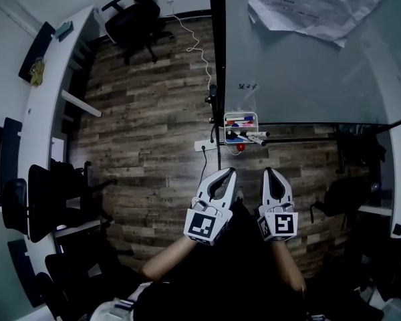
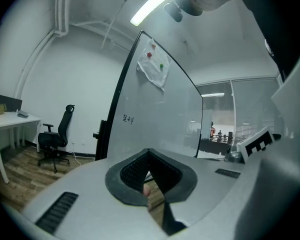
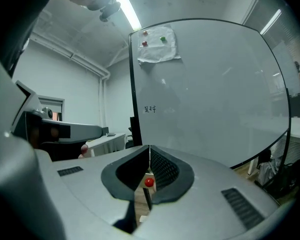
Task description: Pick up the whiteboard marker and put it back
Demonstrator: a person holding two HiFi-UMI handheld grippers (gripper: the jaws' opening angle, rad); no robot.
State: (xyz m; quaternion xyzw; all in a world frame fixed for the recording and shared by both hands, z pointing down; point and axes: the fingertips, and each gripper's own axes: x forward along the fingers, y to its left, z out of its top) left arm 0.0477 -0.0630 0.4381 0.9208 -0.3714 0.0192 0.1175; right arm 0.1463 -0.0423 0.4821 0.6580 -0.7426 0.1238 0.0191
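White, dark-capped whiteboard marker [image 1: 255,137] in tray [image 1: 241,114]

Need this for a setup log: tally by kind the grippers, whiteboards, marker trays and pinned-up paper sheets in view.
Grippers: 2 (left gripper, right gripper)
Whiteboard: 1
Marker tray: 1
Paper sheet: 1
Total: 5
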